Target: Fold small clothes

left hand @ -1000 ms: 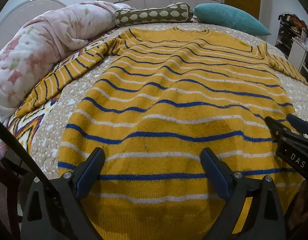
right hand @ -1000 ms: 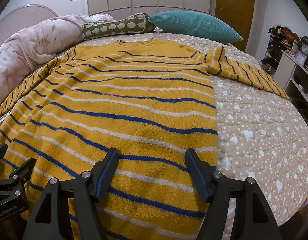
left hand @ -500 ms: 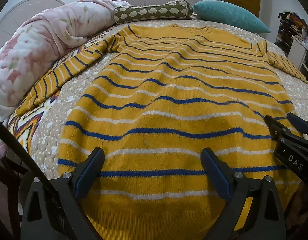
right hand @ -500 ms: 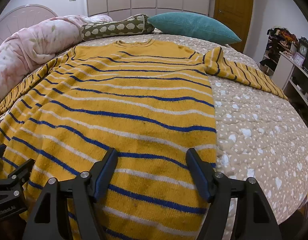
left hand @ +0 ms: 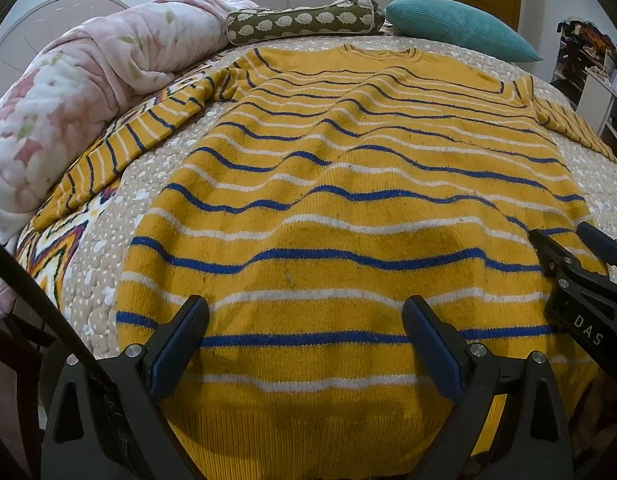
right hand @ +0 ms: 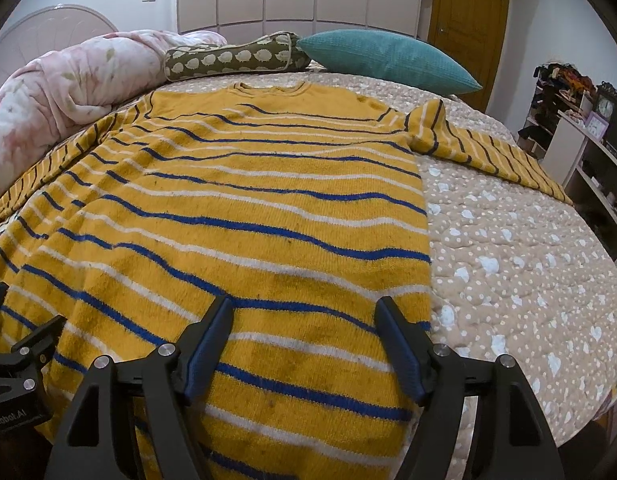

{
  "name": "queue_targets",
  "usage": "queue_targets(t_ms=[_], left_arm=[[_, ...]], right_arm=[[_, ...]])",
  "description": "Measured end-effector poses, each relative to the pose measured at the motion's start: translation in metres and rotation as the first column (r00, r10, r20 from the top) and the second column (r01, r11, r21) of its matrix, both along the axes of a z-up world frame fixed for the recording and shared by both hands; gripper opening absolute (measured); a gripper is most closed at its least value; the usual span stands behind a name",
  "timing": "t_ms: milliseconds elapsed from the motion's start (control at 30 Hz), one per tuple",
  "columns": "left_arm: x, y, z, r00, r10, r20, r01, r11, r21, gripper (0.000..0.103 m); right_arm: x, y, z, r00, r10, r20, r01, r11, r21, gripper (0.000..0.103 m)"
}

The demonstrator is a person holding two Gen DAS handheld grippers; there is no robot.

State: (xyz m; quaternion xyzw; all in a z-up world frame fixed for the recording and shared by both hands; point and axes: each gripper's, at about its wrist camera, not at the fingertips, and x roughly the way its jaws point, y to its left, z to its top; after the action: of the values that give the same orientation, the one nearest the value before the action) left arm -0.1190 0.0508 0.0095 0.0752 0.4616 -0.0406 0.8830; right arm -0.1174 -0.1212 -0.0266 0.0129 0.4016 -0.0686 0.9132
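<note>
A yellow striped sweater [left hand: 348,208] lay spread on the bed [right hand: 508,260]; both grippers, left [left hand: 306,344] and right [right hand: 304,344] marked "DAS", hovered with jaws apart, gripping nothing.

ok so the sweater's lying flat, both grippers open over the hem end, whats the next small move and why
Probably lower both grippers onto the near hem and pinch it. The sweater lies spread flat on the bed, sleeves out to the sides, not yet folded. The left gripper and right gripper hover open over the hem end, with nothing between the fingers, so a grip comes before any fold.
</note>
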Motion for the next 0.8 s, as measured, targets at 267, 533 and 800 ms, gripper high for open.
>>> queue_targets(t_ms=[267,533,800], left_arm=[[-0.0005,0.0003,-0.0002,1.000,-0.002,0.002,0.002,1.000,0.001,0.098],[-0.0009,0.0003,-0.0004,1.000,-0.003,0.003,0.003,1.000,0.002,0.098],[-0.0015,0.0009,-0.0006,1.000,-0.003,0.006,0.003,1.000,0.004,0.099]], right_arm=[[-0.0025,0.0024,-0.0013,1.000,-0.006,0.014,0.006,1.000,-0.016,0.078],[-0.0034,0.0022,-0.0024,1.000,-0.007,0.026,0.007,1.000,-0.023,0.079],[-0.0046,0.0022,-0.0031,0.999,-0.006,0.035,0.007,1.000,-0.025,0.080]])
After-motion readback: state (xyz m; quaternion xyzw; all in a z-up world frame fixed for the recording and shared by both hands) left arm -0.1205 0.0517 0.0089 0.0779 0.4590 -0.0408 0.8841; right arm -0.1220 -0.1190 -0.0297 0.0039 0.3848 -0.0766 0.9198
